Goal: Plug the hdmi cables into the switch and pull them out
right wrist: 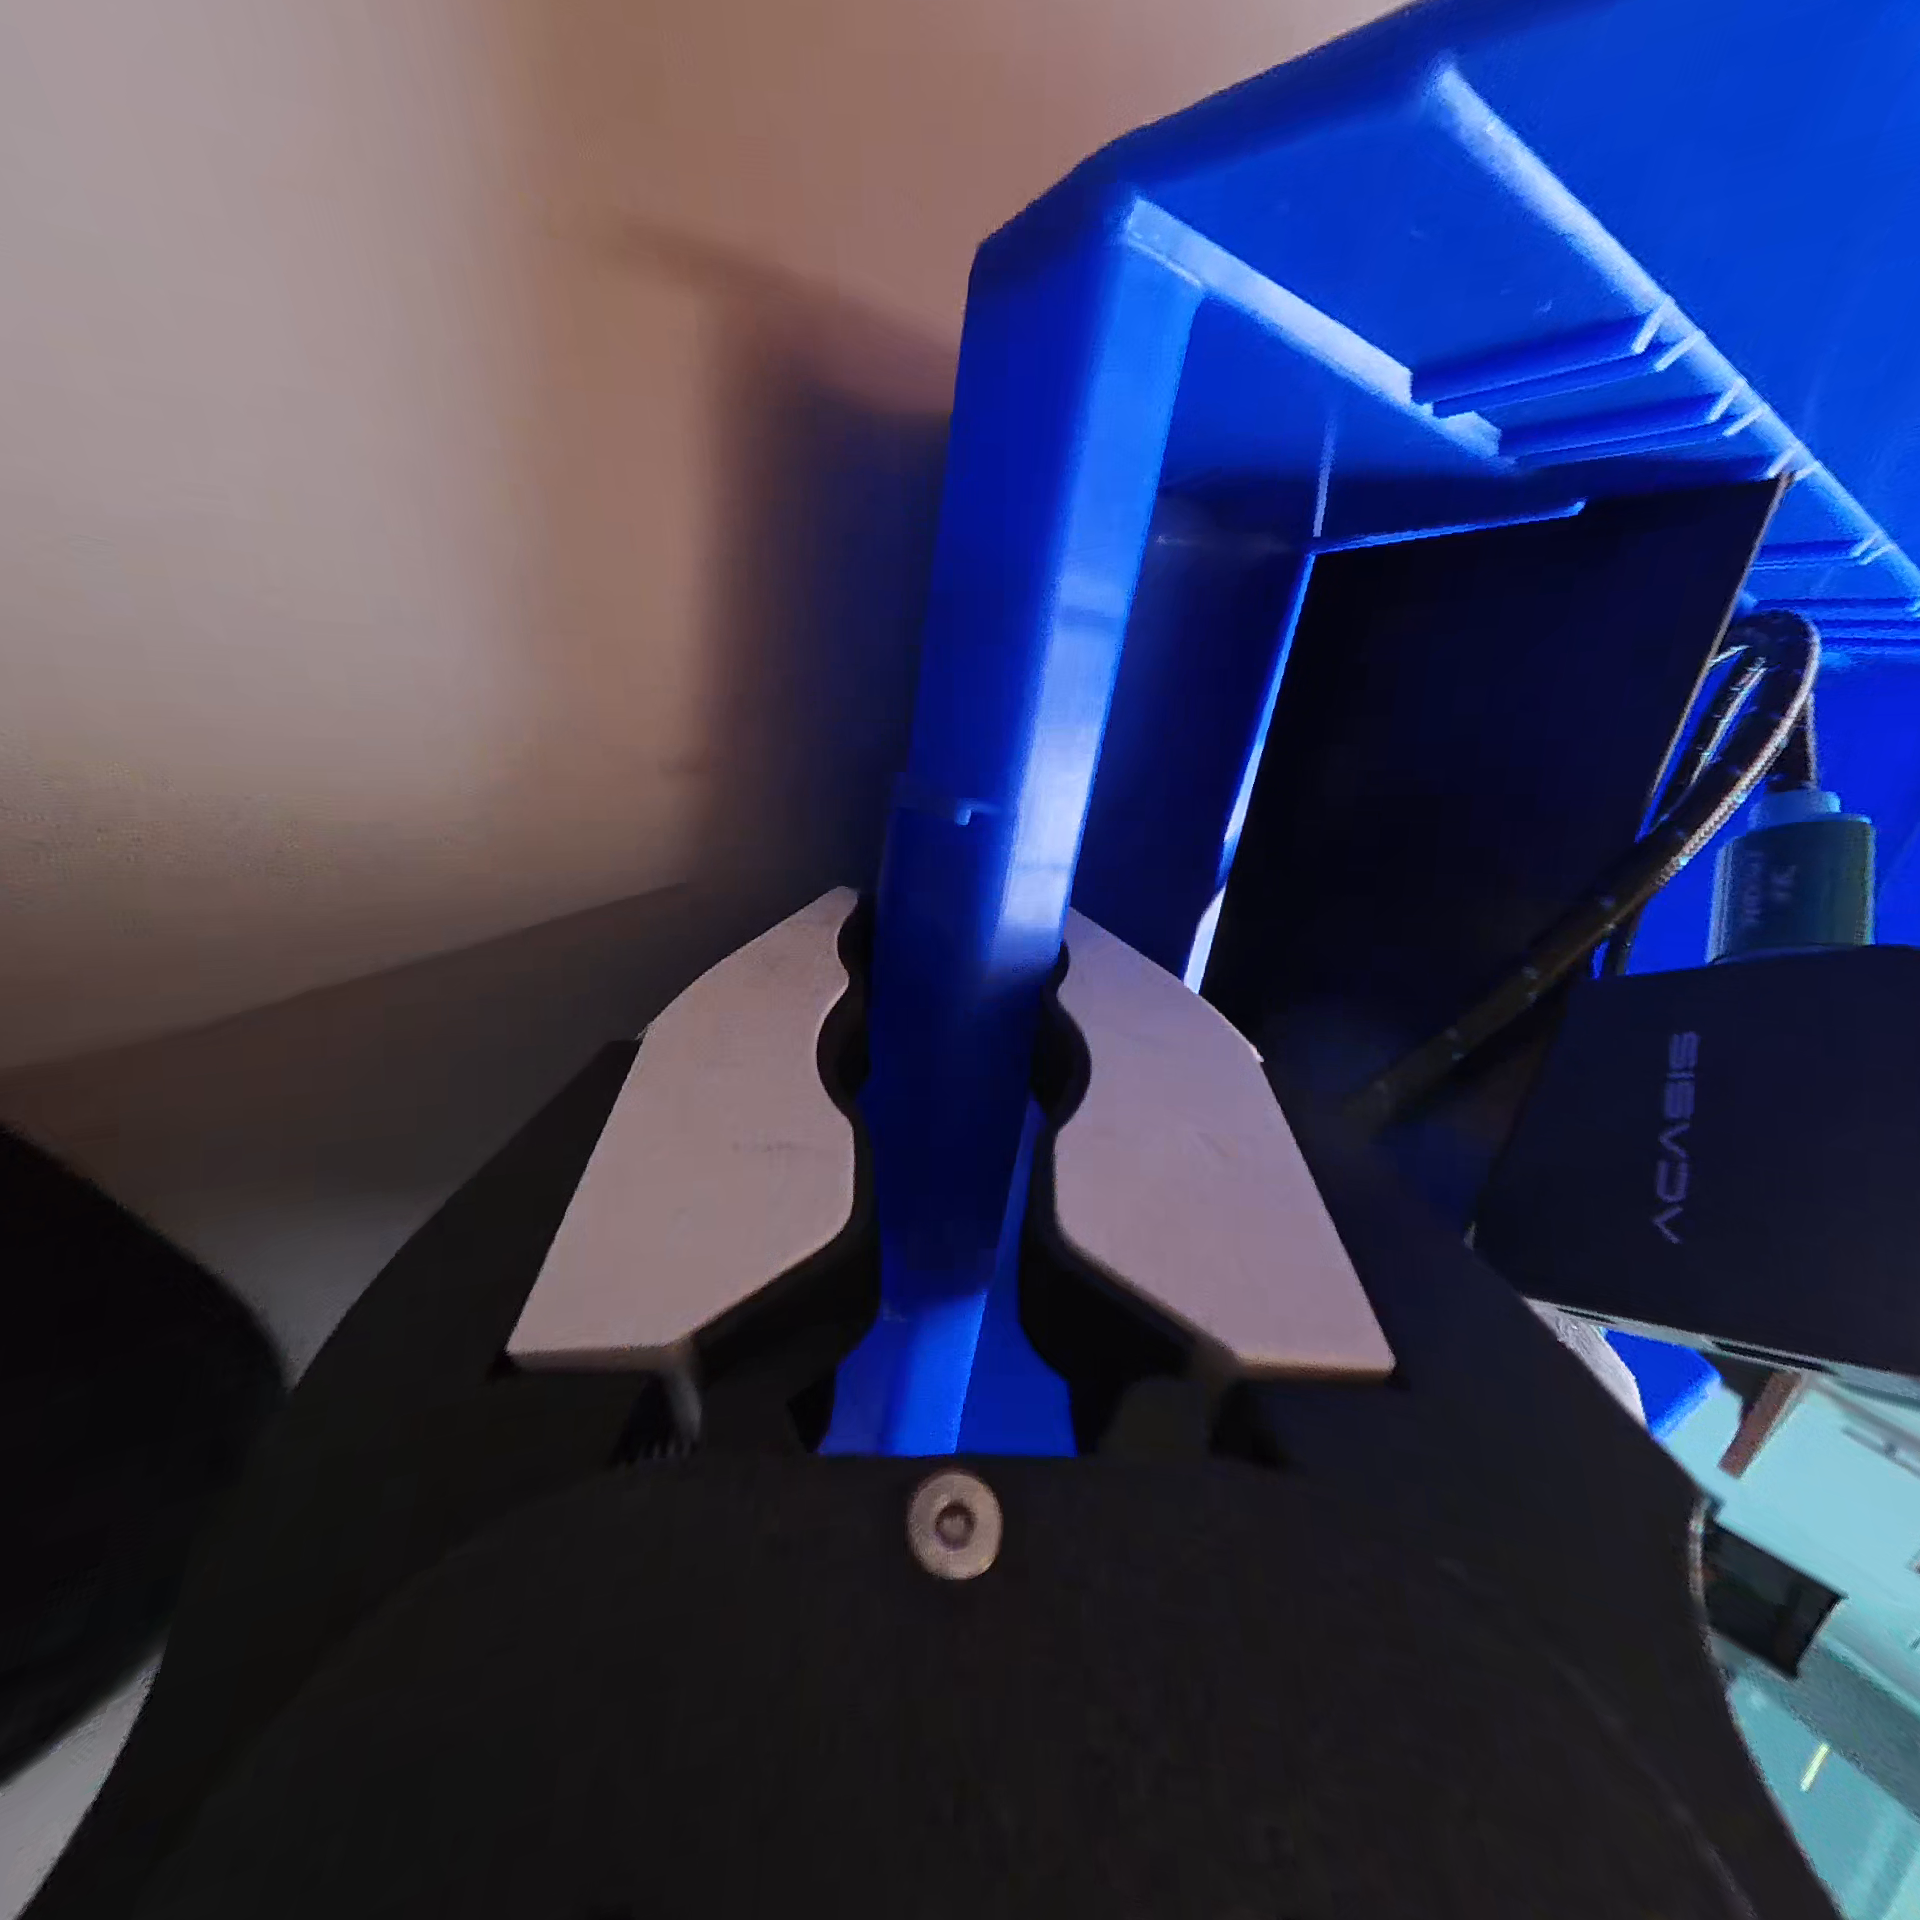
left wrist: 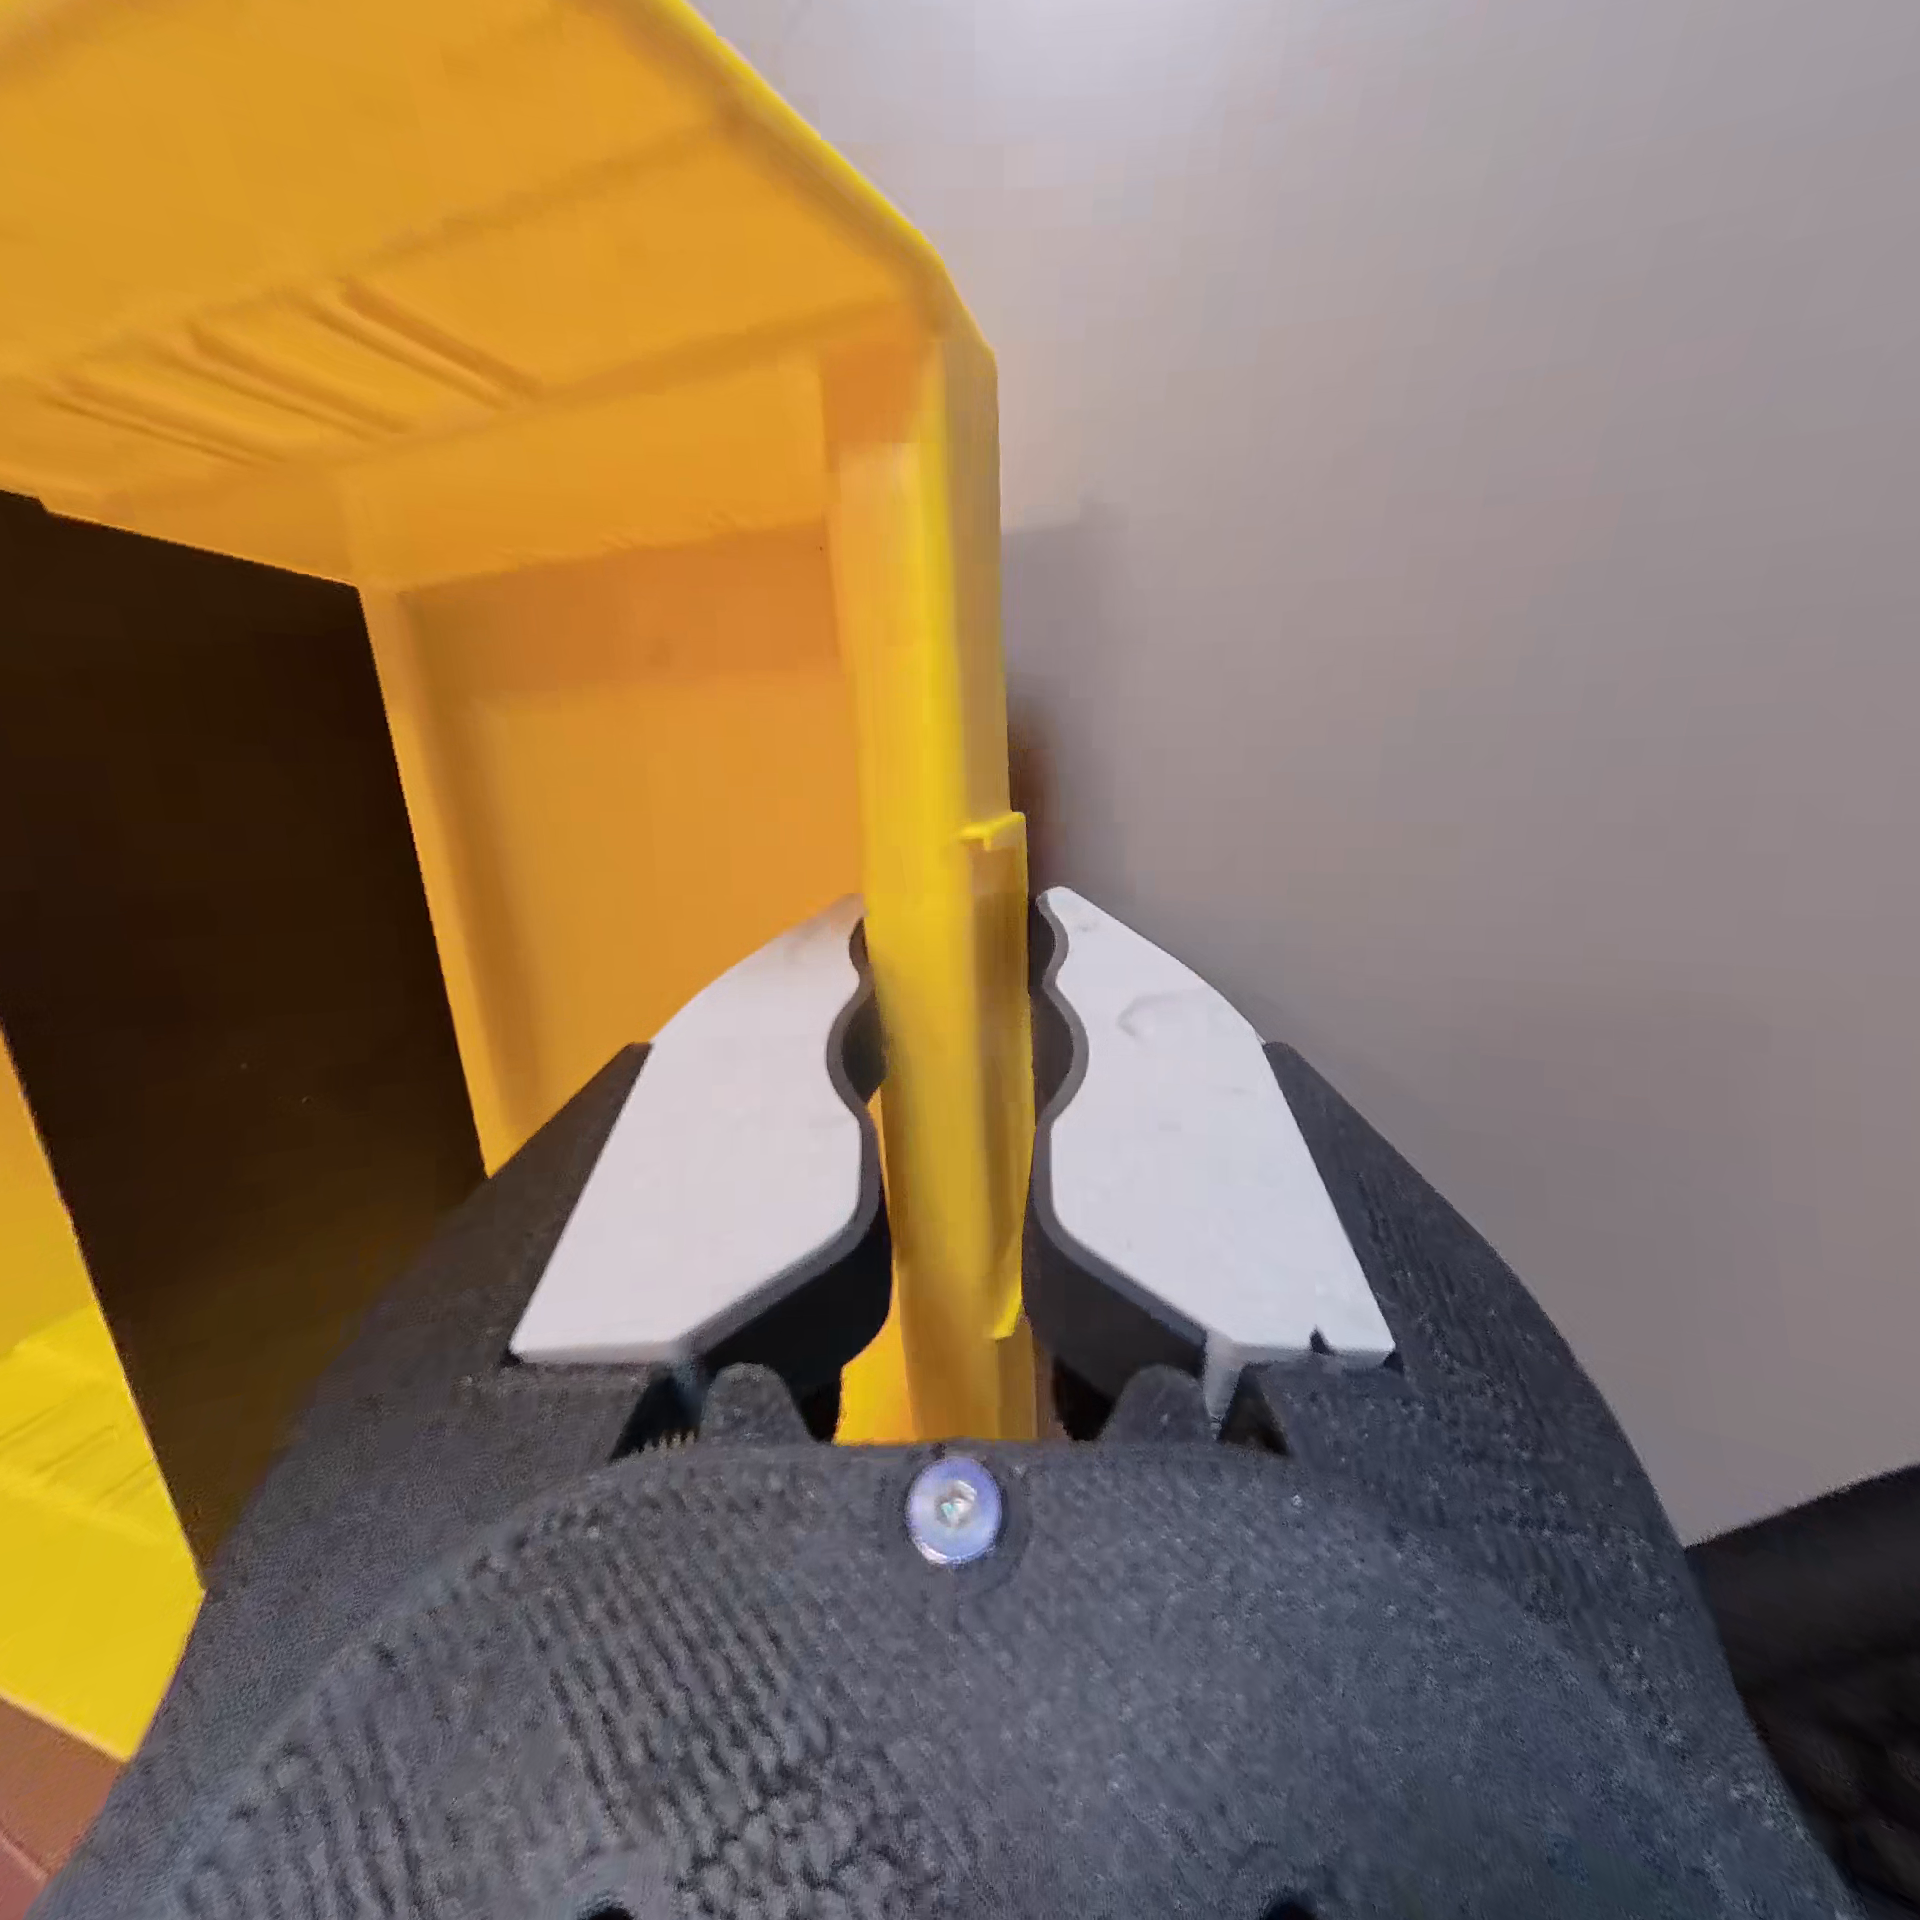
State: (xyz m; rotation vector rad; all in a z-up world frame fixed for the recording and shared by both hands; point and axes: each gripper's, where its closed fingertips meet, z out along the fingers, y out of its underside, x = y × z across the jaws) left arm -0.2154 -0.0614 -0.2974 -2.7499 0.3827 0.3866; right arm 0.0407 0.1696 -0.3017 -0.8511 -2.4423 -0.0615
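My left gripper (left wrist: 948, 914) is shut on the side rim of a yellow plastic bin (left wrist: 582, 343), which looks tilted; a dark flat thing (left wrist: 208, 935) lies inside it. My right gripper (right wrist: 954, 914) is shut on the side rim of a blue plastic bin (right wrist: 1049, 623). Inside the blue bin I see a dark box, the switch (right wrist: 1704, 1132), a grey HDMI plug (right wrist: 1792, 883) with a braided dark cable (right wrist: 1745, 717), and a black flat panel (right wrist: 1455, 779). The cable's other end is hidden.
A plain pale wall (left wrist: 1455, 623) stands close behind both bins. A dark rounded object (right wrist: 94, 1455) sits at the lower left of the right wrist view. A glassy greenish surface (right wrist: 1849, 1558) shows at the lower right.
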